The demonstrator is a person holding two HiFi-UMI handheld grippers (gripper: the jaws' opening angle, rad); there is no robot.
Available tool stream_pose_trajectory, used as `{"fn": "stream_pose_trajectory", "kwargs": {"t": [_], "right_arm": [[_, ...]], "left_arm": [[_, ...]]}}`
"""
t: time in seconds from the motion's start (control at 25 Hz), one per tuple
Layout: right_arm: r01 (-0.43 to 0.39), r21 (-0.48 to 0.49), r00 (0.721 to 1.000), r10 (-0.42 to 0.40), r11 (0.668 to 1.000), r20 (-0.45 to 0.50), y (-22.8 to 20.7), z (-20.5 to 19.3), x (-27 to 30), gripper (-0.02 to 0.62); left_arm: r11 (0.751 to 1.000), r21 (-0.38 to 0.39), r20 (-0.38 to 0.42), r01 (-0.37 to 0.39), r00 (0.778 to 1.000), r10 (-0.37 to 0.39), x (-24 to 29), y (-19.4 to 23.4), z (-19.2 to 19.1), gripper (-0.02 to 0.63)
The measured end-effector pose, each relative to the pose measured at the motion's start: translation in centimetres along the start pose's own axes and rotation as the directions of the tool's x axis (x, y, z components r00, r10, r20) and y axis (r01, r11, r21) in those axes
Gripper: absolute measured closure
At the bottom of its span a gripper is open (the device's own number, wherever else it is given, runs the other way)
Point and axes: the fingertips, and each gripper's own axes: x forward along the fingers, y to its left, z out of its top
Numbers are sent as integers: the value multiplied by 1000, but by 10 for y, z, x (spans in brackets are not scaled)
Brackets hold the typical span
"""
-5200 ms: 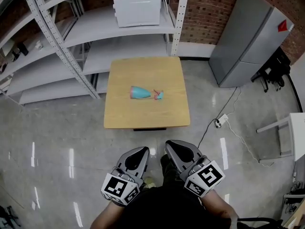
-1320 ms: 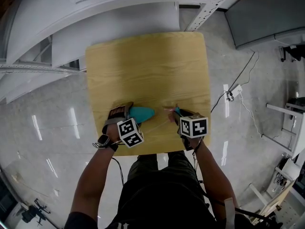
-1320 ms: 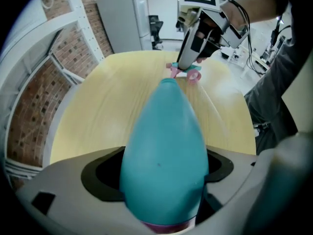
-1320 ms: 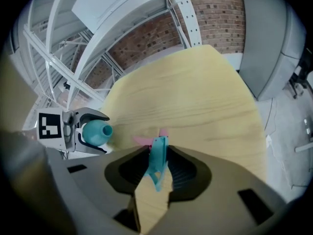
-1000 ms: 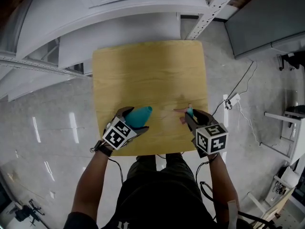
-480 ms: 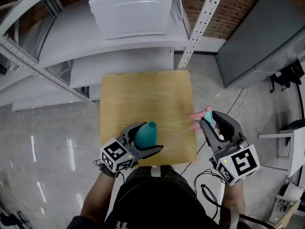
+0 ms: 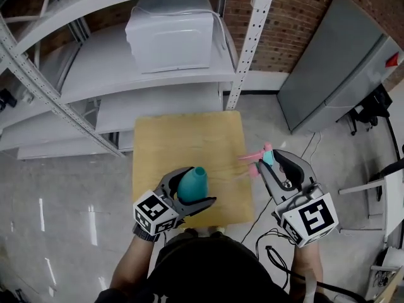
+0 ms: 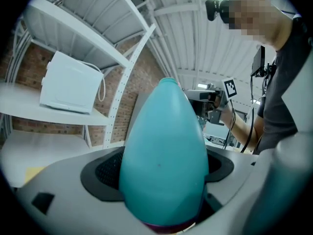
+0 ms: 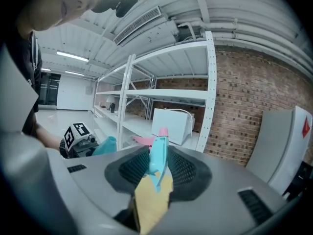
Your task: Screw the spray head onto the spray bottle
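The only markings on show are the black-and-white square codes on the white marker cube of the left gripper [image 7: 201, 185] and on that of the right gripper [image 7: 273, 163], along with a small red label [image 7: 392, 60] on the grey sheet-metal cabinet [image 7: 328, 68], whose print is too small to read. The left gripper's jaws pinch a smooth, matte teal teardrop-shaped plastic spray bottle [image 8: 164, 151] by its wide lower body between ribbed black pads. Its narrow open neck points away from the person, above the near edge of the square light wood-grain table top [image 7: 183, 137]. The right gripper's jaws clamp a slim teal and pink plastic spray head [image 9: 158, 155] between the same kind of ribbed pads, with the pink parts sticking out beyond the fingertips. In the head view it sits beside the table's right edge, well apart from the bottle. The pale yellow patch under it in the right gripper view is probably the table top seen through the gap. Behind stand white metal shelving with perforated uprights [image 7: 249, 43], a white boxy appliance [image 7: 170, 30] on one shelf, and a red brick wall [image 7: 290, 17].
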Motion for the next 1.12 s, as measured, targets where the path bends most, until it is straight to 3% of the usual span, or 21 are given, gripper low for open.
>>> {"fn": "stream_pose_trajectory", "kwargs": {"t": [0.32, 0.56, 0.84, 1.0, 1.12], "right_arm": [[12, -55, 997, -8, 998, 73, 5, 31, -30, 471], [78, -139, 974, -46, 987, 222, 0, 102, -73, 471], [103, -249, 948, -20, 963, 317, 5, 149, -90, 471], [143, -345, 957, -40, 928, 288, 6, 162, -83, 471], [124, -403, 966, -18, 907, 257, 5, 159, -85, 471]], "left_arm": [[997, 61, 68, -52, 997, 48, -7, -17, 23, 163], [990, 91, 165, -109, 982, 93, -12, -35, 47, 163], [981, 161, 134, -108, 987, 87, 1, -40, 42, 163], [979, 177, 106, -102, 991, 84, 14, -48, 46, 163], [980, 163, 87, -114, 991, 101, 29, -61, 58, 163]]}}
